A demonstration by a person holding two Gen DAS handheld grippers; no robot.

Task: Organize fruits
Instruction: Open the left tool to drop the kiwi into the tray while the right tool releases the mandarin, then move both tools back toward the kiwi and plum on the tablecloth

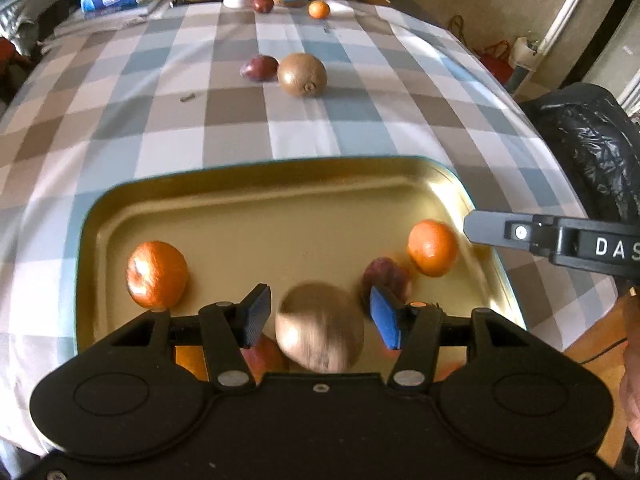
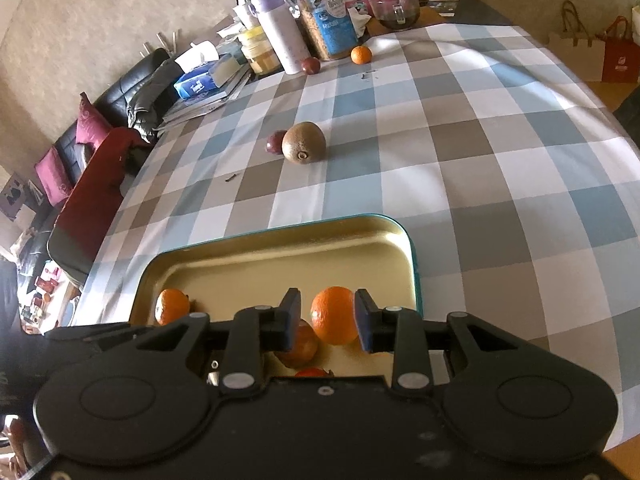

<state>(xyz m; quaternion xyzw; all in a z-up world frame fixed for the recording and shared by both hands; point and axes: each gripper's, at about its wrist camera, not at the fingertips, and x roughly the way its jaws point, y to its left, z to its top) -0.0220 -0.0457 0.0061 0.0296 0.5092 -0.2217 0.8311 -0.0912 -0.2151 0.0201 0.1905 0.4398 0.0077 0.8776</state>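
Both grippers hang over a gold tray (image 1: 248, 204) of fruit on the checked surface (image 1: 168, 120).

The left gripper (image 1: 320, 318) has its fingers wide apart, with a blurred kiwi (image 1: 320, 328) in the gap between them, touching neither pad. The right gripper (image 2: 326, 320) has its fingers open around an orange (image 2: 335, 314); whether they touch it cannot be told. In the left view the tray also holds an orange at 9 o'clock (image 1: 157, 274), another at 3 o'clock (image 1: 432, 247) and a plum (image 1: 386, 280) beside it. Farther out at 12 o'clock lie a kiwi on the cloth (image 1: 302, 74) touching a dark plum (image 1: 259, 68), then a far plum (image 1: 263, 3) and small orange (image 1: 319, 9).
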